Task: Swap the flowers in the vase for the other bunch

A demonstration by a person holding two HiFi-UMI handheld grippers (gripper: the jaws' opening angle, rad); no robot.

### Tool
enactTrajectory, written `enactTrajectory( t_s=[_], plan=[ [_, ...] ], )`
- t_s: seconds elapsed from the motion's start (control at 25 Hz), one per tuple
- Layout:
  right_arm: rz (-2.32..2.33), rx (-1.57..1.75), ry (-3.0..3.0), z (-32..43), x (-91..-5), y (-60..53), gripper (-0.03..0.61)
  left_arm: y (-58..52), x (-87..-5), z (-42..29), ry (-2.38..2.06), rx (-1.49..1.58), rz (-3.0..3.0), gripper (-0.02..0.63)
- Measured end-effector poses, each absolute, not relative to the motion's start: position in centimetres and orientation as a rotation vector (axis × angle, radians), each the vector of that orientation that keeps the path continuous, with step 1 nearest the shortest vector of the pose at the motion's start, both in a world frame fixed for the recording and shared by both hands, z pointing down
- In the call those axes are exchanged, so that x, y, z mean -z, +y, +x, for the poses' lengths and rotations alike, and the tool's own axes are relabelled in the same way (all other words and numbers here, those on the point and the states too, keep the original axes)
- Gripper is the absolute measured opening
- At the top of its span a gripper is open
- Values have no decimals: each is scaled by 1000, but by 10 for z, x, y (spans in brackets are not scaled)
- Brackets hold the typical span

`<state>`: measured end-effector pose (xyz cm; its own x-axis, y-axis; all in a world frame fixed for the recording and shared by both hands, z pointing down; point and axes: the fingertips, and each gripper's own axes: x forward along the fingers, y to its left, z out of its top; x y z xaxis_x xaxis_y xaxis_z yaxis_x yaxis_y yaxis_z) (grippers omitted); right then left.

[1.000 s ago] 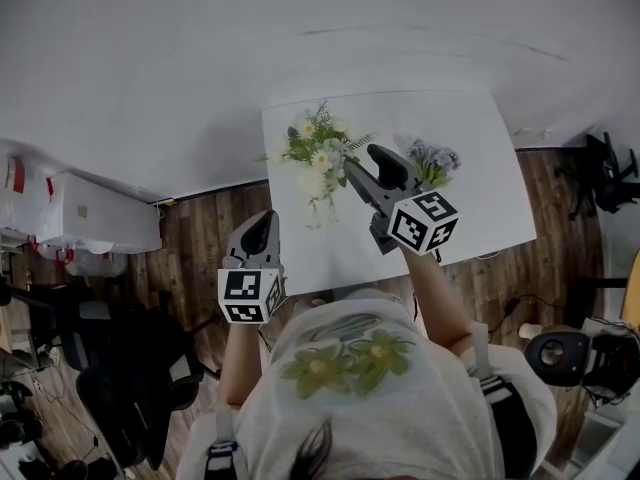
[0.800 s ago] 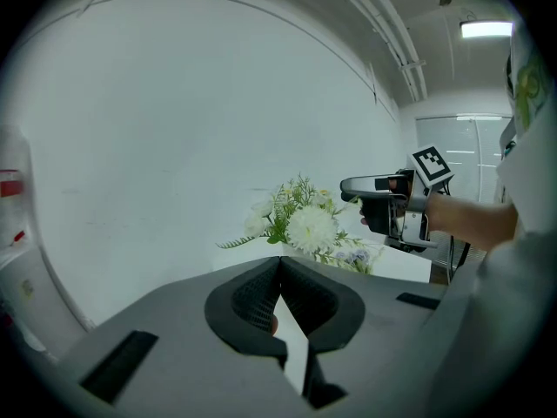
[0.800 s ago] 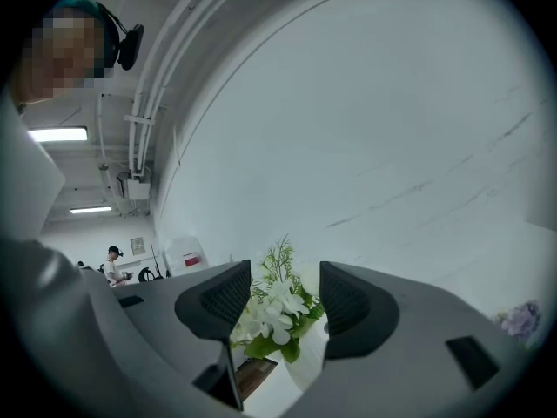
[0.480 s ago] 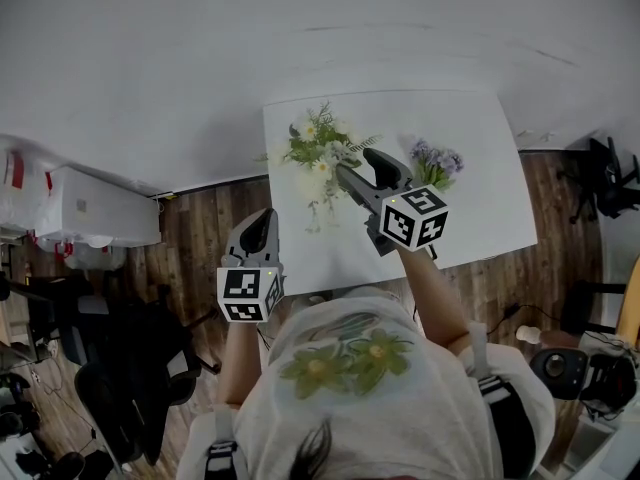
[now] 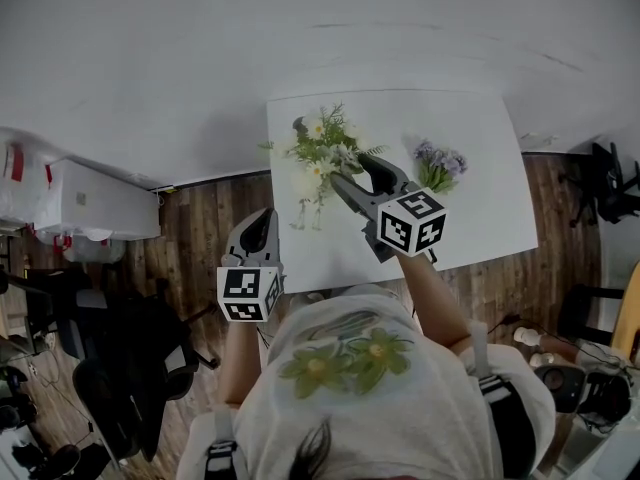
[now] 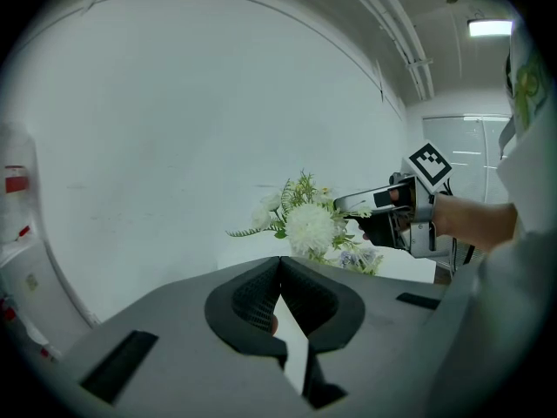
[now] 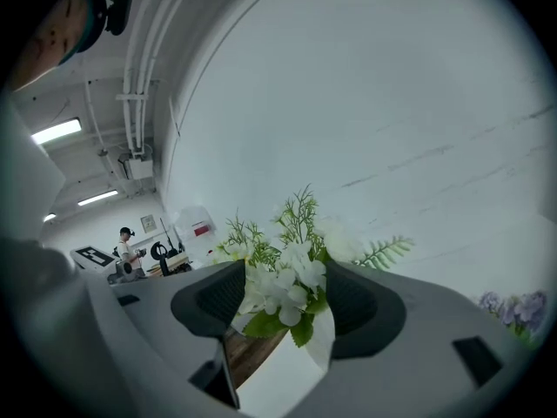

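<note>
The right tool (image 7: 283,293) has its jaws spread wide, having just been opening. The blooms and leaves of the white bunch (image 5: 322,151) stand between them, and the pads do not press on anything that shows. Seen from above, its tips sit at the near right side of that bunch.

The left tool (image 6: 280,266) has its jaws brought together at the tips with nothing between them. It is held low at the person's left, off the near left corner of the tabletop (image 5: 485,203) and above the wooden floor (image 5: 205,223), well apart from the flowers.

The white bunch, with ferny green sprigs, stands toward the far left part of the tabletop. Its stems run down into a clear vase (image 5: 308,208) that is faint against the white surface. The purple bunch (image 5: 438,165) lies on the tabletop to the right of the right tool, near it but apart from the white bunch. A pale wall (image 5: 300,28) rises behind the tabletop.
</note>
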<state>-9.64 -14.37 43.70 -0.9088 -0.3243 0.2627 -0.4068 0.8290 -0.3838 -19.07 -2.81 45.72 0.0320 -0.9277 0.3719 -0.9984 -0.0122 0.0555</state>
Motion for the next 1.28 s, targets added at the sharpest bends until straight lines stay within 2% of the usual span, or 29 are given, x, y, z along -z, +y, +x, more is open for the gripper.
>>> enactTrajectory(
  t_s=[0.44,0.48,0.52,0.64,0.92,1.28],
  plan=[
    [571,-470,-2625,-109,-476,-144,265,-27,-460,-180,-1955,-349,2015,18],
    [573,-447,-2626,-111,-477,-143,229,-25,-459,-180,-1956,-350,2015,18],
    [577,-435,-2637,-112,-476,-142,129,-24,-459,-180,-1959,-350,2015,18],
    [589,-432,-2672,-112,-474,-140,82,-19,-459,-184,-1970,-350,2007,18],
    [562,-454,-2741,-109,-468,-135,63,-10,-461,-186,-1975,-346,1990,18],
    [575,-329,-2853,-108,-434,-132,57,-4,-462,-175,-1949,-347,2010,18]
  ],
)
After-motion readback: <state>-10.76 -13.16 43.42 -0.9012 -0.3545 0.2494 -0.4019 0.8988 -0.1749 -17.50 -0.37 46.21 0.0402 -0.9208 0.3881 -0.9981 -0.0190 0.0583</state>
